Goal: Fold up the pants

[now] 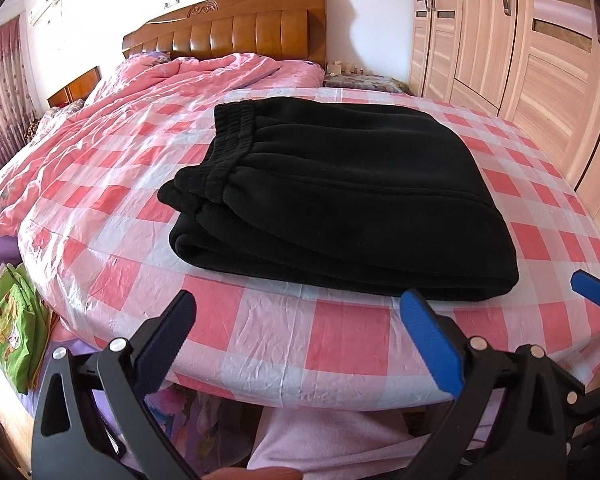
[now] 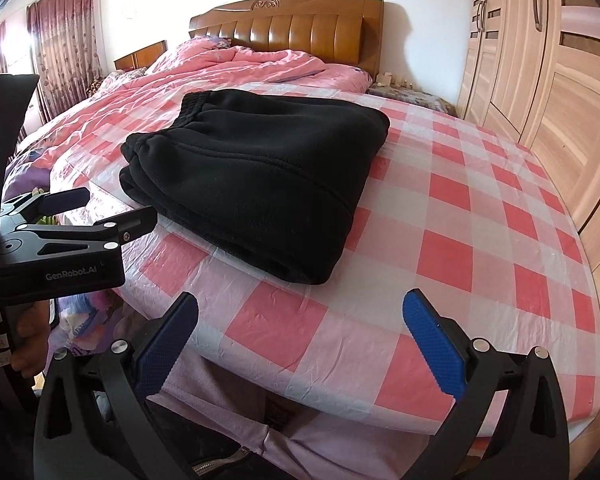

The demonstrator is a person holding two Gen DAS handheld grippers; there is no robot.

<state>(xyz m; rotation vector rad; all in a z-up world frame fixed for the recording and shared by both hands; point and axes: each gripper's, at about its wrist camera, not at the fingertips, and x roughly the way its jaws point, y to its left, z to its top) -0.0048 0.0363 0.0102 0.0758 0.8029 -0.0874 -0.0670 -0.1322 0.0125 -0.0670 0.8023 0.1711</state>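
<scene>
The black fleece pants (image 1: 340, 196) lie folded into a thick rectangular stack on the pink-and-white checked cover (image 1: 300, 332), waistband toward the headboard. They also show in the right wrist view (image 2: 256, 176). My left gripper (image 1: 300, 316) is open and empty, held just in front of the stack's near edge, above the bed's front edge. My right gripper (image 2: 300, 320) is open and empty, in front of and to the right of the stack. The left gripper's body (image 2: 60, 236) shows at the left of the right wrist view.
A crumpled pink quilt (image 1: 148, 92) lies toward the wooden headboard (image 1: 236, 28). Wooden wardrobes (image 1: 520, 48) line the right side. A green printed bag (image 1: 16, 332) sits by the bed at the left. The person's legs in pale trousers (image 1: 332, 440) are below.
</scene>
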